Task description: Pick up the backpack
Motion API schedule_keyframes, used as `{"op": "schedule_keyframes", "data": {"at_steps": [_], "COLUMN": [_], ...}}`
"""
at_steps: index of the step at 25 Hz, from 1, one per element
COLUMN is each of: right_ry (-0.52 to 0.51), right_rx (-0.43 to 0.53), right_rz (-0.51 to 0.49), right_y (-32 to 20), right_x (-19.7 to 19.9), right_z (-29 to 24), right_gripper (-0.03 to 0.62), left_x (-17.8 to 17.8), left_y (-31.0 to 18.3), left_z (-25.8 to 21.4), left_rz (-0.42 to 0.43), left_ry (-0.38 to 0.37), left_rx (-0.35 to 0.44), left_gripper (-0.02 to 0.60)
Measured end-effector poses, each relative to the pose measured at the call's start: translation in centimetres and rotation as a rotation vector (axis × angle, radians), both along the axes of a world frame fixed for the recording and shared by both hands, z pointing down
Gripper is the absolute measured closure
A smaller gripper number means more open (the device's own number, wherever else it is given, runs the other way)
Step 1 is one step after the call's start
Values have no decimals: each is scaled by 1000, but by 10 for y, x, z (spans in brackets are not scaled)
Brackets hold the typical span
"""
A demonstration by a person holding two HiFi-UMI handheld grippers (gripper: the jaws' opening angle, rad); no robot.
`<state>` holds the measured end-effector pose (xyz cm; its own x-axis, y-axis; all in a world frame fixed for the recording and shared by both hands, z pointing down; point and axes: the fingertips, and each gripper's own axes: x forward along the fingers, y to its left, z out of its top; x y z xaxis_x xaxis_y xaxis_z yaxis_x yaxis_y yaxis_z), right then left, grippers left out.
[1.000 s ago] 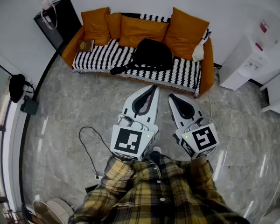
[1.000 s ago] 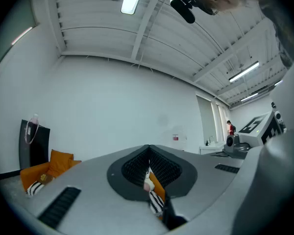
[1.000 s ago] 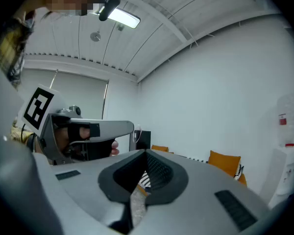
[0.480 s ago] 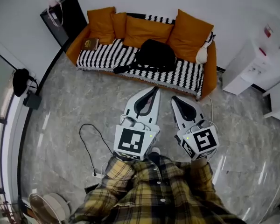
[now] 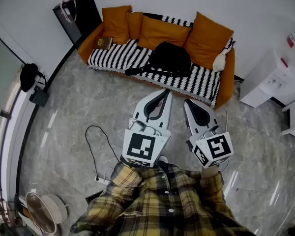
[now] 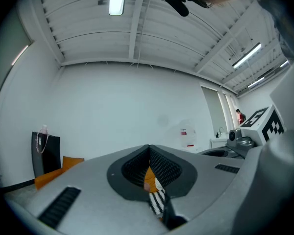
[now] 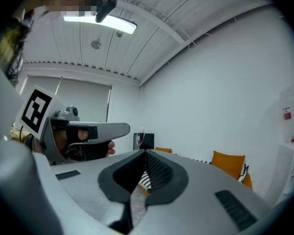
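Facing the backpack (image 5: 170, 59), well ahead of both tongs.
Left gripper (image 5: 165, 92) and right gripper (image 5: 188, 103) are pressed together, empty; soft, sagging fabric is expected, best pinched at the strap (image 5: 137, 71).

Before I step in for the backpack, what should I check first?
1. Backpack found, lying on the sofa seat: ok.
2. Left gripper ready to grasp: not ok, jaws shut and empty.
3. Right gripper ready to grasp: not ok, jaws shut and empty.
4. Backpack within reach: not ok, floor lies between both grippers and the sofa.
5. Straight path: ok, the cable lies off to the left.
6. Top handle to grab: cannot tell; one strap trails toward the seat's front edge.
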<state>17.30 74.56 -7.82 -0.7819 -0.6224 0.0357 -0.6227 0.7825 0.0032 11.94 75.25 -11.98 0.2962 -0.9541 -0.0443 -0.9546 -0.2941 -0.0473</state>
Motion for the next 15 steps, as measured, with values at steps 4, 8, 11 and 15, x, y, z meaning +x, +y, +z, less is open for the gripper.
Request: {"op": "schedule_keyframes", "data": {"at_steps": [4, 8, 11, 15], "right_ry": [-18, -18, -16, 12], "right_rx": [-6, -42, -51, -50], "right_rz": [2, 15, 13, 16], "right_y": [-10, -31, -52, -88], "right_x": [-2, -1, -3, -20], "right_z": [-2, 12, 18, 22], "right_gripper": [579, 579, 577, 577], "left_x": [-7, -13, -19, -38], "left_y": [-9, -30, -52, -91], "left_z": [-4, 2, 8, 11], "left_rz": [-10, -18, -20, -26], "left_ry": [-5, 14, 33, 17], "left_rx": [2, -9, -16, -20], "left_gripper": [563, 563, 563, 563]}}
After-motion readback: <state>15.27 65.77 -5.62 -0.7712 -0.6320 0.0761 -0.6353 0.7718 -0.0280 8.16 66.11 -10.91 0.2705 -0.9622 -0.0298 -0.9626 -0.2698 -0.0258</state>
